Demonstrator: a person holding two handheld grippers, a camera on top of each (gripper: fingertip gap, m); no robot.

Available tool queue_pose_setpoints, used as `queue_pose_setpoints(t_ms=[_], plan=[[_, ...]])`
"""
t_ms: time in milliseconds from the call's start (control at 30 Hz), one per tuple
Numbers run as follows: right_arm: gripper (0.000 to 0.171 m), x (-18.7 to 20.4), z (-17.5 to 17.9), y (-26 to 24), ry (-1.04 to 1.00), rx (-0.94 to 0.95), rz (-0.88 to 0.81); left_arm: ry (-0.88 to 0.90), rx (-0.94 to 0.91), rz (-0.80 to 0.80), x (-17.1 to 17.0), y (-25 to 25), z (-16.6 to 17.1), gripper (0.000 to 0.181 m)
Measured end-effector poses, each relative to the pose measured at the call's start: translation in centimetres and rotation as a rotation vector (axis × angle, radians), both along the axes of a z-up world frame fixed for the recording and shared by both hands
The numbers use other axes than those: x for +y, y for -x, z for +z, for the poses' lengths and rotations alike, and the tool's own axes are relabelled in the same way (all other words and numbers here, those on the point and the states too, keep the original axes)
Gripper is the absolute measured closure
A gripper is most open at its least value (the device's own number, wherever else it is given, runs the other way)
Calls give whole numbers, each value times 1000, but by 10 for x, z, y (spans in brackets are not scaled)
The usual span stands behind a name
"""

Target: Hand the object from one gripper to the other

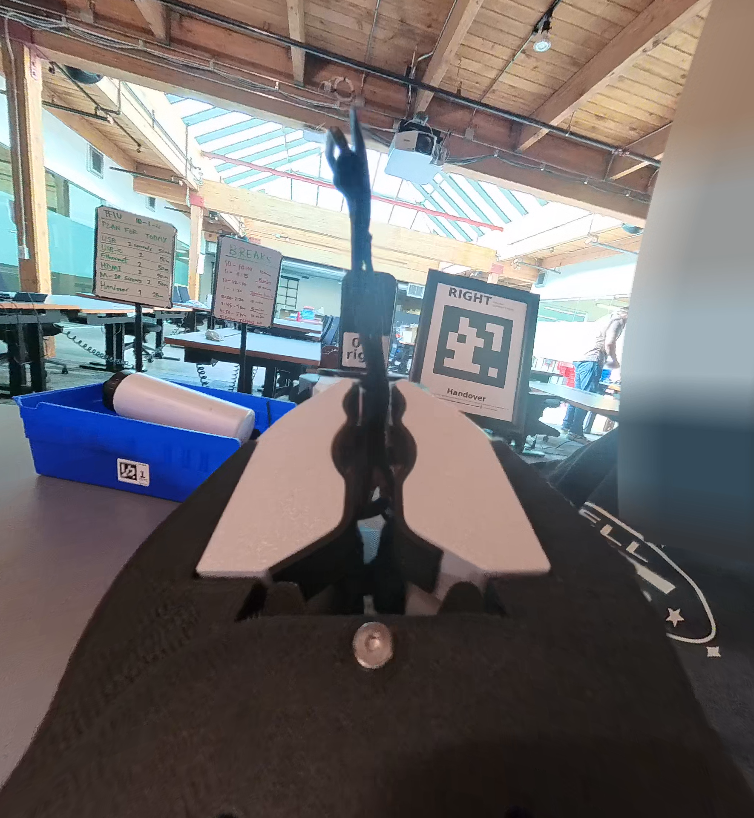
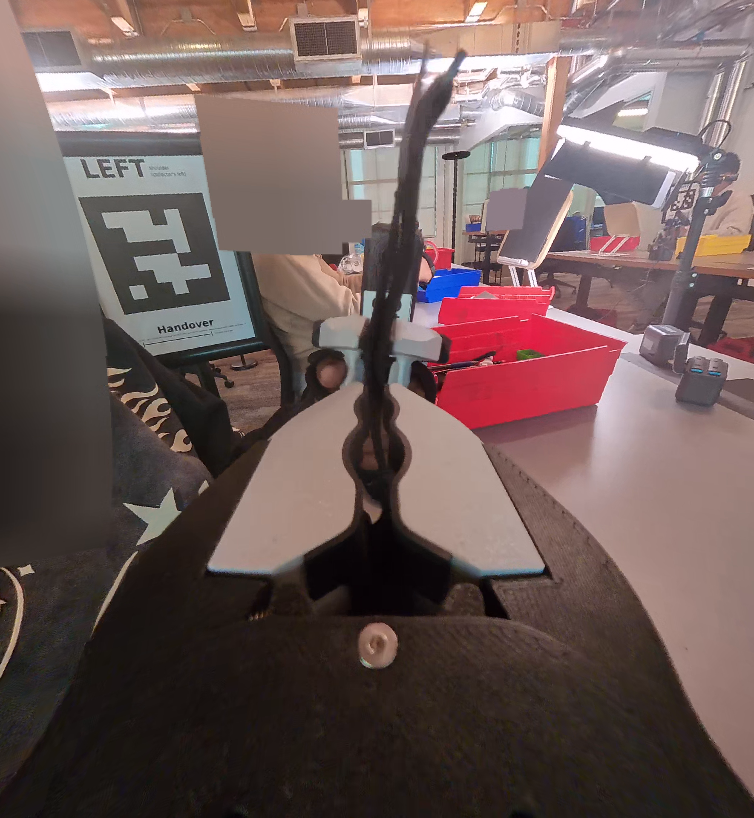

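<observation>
A black bundle of thin straps point(image 1: 359, 248) stands upright between the grey fingers of my left gripper point(image 1: 375, 387), which is shut on its lower part. In the right wrist view the same bundle point(image 2: 410, 177) runs up through my right gripper point(image 2: 375, 389), which is also shut on it. The two grippers face each other closely. The right gripper's black body point(image 1: 368, 301) shows just behind the bundle in the left wrist view. The left gripper point(image 2: 377, 341) shows head-on behind it in the right wrist view. The bundle's loose ends point up toward the ceiling.
A blue bin point(image 1: 78, 438) holding a white bottle point(image 1: 180, 405) sits on the grey table point(image 1: 34, 553) to the left. Red bins point(image 2: 521, 376) and small grey devices point(image 2: 700, 380) sit on the table point(image 2: 632, 487) to the right. Framed marker signs point(image 1: 475, 349) point(image 2: 158, 248) stand behind. A person's dark printed shirt point(image 2: 145, 442) is close by. Only a small space, under 4 cm, lies between the two pairs of fingers.
</observation>
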State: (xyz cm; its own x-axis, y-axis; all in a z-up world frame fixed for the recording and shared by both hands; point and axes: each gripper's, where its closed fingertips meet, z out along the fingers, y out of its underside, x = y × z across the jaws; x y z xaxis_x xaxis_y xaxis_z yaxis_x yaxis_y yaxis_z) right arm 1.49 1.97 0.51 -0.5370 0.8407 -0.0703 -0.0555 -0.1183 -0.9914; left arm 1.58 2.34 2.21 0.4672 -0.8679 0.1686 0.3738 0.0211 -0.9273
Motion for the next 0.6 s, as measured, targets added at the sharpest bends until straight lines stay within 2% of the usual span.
queue_pose_setpoints(t_ms=[33, 233, 333, 433, 533, 600], plan=[[165, 1, 2, -1, 7, 9, -4, 4, 17, 9, 1, 0, -2, 165], [166, 9, 12, -6, 34, 44, -48, 34, 142, 25, 6, -9, -19, 162], [165, 9, 13, -6, 46, 47, -48, 25, 172, 24, 6, -14, -22, 175], [164, 8, 15, -6, 58, 56, -39, 17, 155, 28, 6, -11, -19, 176], [145, 6, 9, -4, 52, 23, -24, -8, 77, 20, 2, -5, -8, 176], [140, 2, 2, -2, 35, -9, 7, -12, 45, 20, 1, 0, -3, 176]])
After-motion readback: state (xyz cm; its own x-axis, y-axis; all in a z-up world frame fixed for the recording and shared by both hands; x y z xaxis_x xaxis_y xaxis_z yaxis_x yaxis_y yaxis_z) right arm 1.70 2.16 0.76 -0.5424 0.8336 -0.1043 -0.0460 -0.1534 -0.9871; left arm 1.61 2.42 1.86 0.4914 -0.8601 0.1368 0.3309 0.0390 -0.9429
